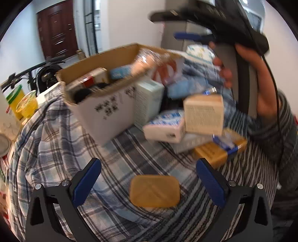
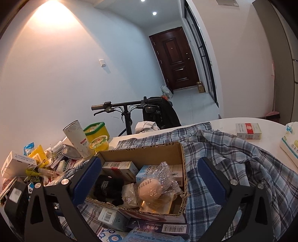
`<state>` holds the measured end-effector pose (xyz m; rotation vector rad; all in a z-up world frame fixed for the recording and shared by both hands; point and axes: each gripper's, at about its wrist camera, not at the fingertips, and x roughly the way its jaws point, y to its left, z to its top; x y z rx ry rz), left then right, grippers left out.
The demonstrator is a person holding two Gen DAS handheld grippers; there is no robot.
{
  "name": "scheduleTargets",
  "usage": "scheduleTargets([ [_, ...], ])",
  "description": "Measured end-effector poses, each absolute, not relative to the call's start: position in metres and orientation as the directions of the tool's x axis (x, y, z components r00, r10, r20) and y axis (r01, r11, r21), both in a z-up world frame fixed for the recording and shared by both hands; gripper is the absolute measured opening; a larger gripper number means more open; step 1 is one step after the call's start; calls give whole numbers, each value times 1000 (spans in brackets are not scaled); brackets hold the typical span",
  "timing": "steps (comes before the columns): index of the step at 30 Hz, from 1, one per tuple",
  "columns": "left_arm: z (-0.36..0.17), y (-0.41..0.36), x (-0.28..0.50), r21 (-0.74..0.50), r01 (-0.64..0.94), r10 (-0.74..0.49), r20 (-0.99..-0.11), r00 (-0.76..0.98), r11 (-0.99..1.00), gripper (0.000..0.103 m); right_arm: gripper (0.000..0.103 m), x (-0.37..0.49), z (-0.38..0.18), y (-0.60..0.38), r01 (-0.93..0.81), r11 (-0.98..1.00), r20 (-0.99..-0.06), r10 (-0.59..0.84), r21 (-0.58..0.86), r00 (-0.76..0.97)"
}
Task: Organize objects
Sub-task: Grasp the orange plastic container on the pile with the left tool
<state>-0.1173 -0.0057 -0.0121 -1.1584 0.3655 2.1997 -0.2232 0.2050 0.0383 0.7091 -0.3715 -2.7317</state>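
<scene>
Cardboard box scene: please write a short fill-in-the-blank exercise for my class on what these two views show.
1. The amber soap bar lies on the ____ cloth.
2. The cardboard box holds a bag-wrapped egg-shaped item printed ____.
3. The left gripper has its fingers ____.

Missing words: plaid; ZEESEA; open

Dark brown door (image 2: pixel 176 58) at far end of hallway, small cardboard boxes (image 2: pixel 200 87) on floor beside it. Black bicycle (image 2: pixel 128 109) w/ handlebars parked against white wall (image 2: pixel 55 74), just behind desk edge. White light switch (image 2: pixel 103 63) on that wall. Recessed ceiling lights (image 2: pixel 154 13) on. Glass-panelled partition (image 2: pixel 202 55) along hallway's right side.
</scene>
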Motion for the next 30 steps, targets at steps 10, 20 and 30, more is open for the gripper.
scheduleTargets([
  [10, -23, 0, -109, 8, -665, 348, -847, -401, -747, 103, 103, -224, 37, 201, 220, -927, -440, -341, 304, -830],
  [20, -44, 13, -111, 13, -678, 302, -889, -343, -735, 79, 103, -224, 36, 198, 220, -929, -444, -339, 299, -830],
  [30, -45, 17, -108, 36, -671, 293, -881, -371, -741, 63, 103, -224, 36, 198, 219, -931, -443, -335, 293, -832],
])
